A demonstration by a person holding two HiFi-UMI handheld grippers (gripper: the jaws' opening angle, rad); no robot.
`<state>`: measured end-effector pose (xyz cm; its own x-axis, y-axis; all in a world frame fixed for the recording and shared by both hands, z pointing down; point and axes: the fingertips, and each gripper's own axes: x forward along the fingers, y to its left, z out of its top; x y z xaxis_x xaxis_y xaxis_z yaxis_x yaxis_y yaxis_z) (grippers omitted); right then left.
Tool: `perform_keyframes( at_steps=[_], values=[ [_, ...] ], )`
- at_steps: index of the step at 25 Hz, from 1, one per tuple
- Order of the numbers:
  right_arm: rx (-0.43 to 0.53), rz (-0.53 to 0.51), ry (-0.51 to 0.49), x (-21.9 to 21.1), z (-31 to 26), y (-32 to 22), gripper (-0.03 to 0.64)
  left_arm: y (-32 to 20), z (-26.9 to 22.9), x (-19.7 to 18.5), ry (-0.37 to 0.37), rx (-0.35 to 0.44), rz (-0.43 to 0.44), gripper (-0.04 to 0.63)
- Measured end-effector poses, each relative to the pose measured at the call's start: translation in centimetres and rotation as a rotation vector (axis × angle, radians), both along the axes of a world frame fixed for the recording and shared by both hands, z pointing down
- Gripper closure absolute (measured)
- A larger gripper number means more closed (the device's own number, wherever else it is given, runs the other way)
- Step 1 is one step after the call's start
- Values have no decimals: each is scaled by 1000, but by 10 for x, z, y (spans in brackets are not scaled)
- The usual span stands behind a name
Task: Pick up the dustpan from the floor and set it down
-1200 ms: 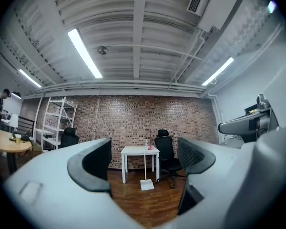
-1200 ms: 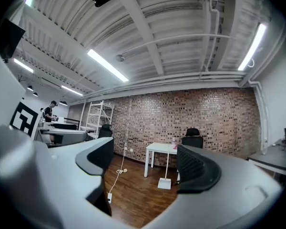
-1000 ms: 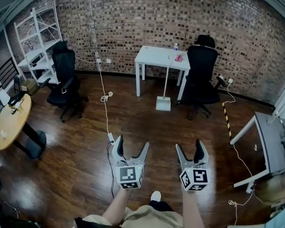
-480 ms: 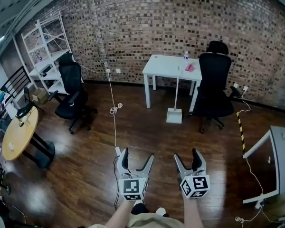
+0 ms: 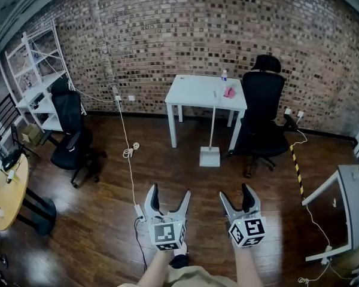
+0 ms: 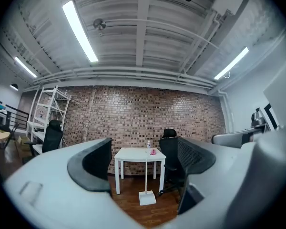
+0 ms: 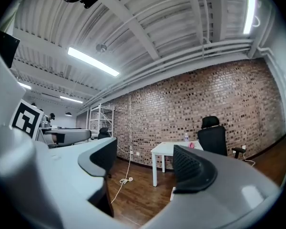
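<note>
This is an office workroom. Straight ahead of the left gripper (image 5: 169, 191), a white desk (image 5: 206, 91) stands against a bare brick wall (image 5: 185, 28) with a black swivel chair (image 5: 260, 109) at its right. Off to the gripper's left are another swivel chair (image 5: 69, 136), white shelving (image 5: 39, 76) and a round wooden table (image 5: 6, 193). Strip lights (image 6: 79, 31) run overhead.

We have bare wooden floor (image 5: 185, 184) open ahead, right up to the dustpan (image 5: 209, 156). The white table (image 5: 197, 91) stands just behind it, the black office chair (image 5: 260, 118) close at its right, and a cable (image 5: 130, 152) trails along the left.
</note>
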<state>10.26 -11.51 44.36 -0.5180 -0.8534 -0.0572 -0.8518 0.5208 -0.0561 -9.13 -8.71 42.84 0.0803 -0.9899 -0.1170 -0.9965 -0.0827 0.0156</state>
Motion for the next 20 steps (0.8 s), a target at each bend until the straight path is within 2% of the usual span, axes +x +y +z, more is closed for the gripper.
perform_keyframes(
  at_steps=[3, 7, 12, 17, 20],
  values=[
    [53, 5, -7, -18, -28, -50, 264, -54, -17, -16, 11, 36, 25, 167],
    [59, -14, -99, -52, -47, -103, 268, -109, -27, -46, 22, 60, 50, 167],
    [50, -35, -69, -100, -31, -138, 275, -156, -10, -82, 47, 36, 73, 169],
    [20, -43, -36, -102, -15, -195, 276, -209, 8, -85, 56, -4, 60, 170],
    [22, -24, -68, -90, -13, -239, 278, -246, 12, -78, 47, -16, 59, 170]
  ],
)
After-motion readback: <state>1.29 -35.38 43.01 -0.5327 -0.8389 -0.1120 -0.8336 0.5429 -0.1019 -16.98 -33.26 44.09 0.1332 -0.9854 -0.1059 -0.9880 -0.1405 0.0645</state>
